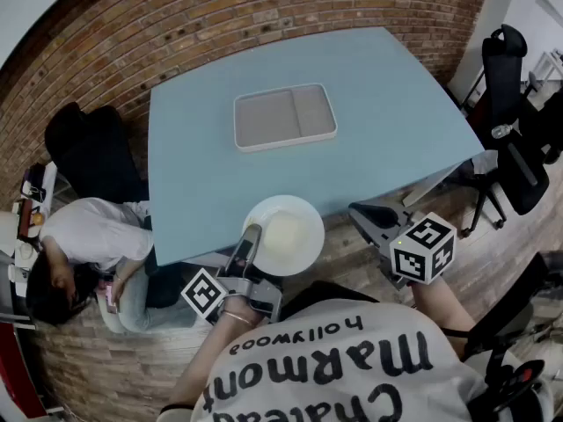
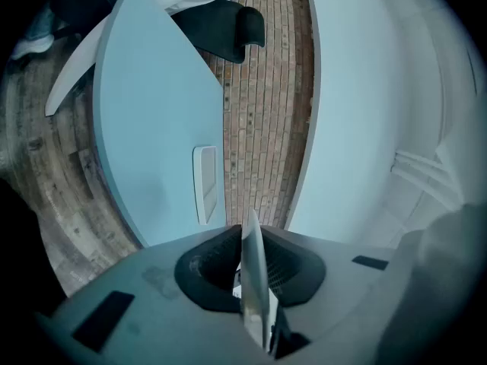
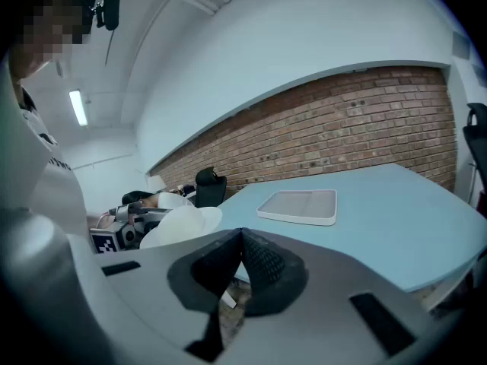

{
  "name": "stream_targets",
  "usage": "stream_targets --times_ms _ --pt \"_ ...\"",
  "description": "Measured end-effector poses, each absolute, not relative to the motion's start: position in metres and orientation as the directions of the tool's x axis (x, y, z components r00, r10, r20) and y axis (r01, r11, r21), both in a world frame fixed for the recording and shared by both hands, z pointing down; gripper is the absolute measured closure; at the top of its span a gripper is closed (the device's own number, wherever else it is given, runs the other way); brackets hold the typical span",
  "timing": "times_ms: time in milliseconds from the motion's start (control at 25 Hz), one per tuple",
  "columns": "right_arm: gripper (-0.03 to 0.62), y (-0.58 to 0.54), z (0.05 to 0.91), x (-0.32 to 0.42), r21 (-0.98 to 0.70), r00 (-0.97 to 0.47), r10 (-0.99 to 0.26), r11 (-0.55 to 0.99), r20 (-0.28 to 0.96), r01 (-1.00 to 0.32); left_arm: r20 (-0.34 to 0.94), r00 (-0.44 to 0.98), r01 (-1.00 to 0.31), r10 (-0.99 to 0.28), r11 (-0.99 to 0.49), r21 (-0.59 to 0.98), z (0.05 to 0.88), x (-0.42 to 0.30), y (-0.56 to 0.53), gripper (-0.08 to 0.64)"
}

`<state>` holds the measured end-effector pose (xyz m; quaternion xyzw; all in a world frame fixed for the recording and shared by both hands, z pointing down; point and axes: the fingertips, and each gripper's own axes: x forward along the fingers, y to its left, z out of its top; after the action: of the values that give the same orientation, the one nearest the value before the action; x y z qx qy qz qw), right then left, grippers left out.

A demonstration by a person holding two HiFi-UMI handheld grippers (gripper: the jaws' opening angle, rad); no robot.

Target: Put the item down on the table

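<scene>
A round white plate (image 1: 283,234) hangs at the near edge of the light blue table (image 1: 387,104), partly over it. My left gripper (image 1: 251,236) is shut on the plate's near-left rim. In the left gripper view the plate (image 2: 257,295) shows edge-on, pinched in my left gripper (image 2: 251,242). My right gripper (image 1: 374,214) is off the table's near-right edge, shut and empty. In the right gripper view its jaws (image 3: 242,234) meet with nothing between them, and the plate (image 3: 183,223) shows to their left. I cannot tell whether the plate touches the table.
A white two-part tray (image 1: 284,117) lies in the table's middle; it also shows as a tray (image 3: 300,205) and a tray (image 2: 205,182). A seated person in white (image 1: 88,231) leans at the left. Black chairs stand at left (image 1: 88,148) and right (image 1: 515,104). A brick wall lies behind.
</scene>
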<state>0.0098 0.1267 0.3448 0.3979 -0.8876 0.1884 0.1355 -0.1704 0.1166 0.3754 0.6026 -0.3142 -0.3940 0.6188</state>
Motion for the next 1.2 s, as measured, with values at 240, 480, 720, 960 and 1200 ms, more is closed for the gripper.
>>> stream_targets --times_ms 240,480,720,960,1200 --pt "0.583 0.126 0.343 0.008 -0.222 -0.640 -0.663 0.607 0.388 -0.763 -0.084 0.488 0.106 -0.869 -0.036 0.994 0.377 -0.176 0.117 0.532" --pt "0.583 0.121 0.341 0.007 -0.196 -0.613 -0.695 0.587 0.376 -0.786 -0.095 0.488 0.113 -0.868 -0.046 0.993 0.374 -0.182 0.115 0.532" --pt "0.581 0.120 0.340 -0.004 -0.217 -0.602 -0.718 0.563 0.350 -0.798 -0.097 0.489 0.110 -0.867 -0.050 0.993 0.375 -0.196 0.114 0.532" --pt "0.581 0.125 0.350 -0.001 -0.243 -0.569 -0.747 0.514 0.344 -0.823 -0.109 0.494 0.113 -0.863 -0.060 0.992 0.378 -0.206 0.110 0.532" --pt "0.581 0.124 0.361 0.002 -0.294 -0.567 -0.743 0.487 0.355 -0.822 -0.086 0.504 0.105 -0.859 -0.038 0.994 0.389 -0.207 0.115 0.532"
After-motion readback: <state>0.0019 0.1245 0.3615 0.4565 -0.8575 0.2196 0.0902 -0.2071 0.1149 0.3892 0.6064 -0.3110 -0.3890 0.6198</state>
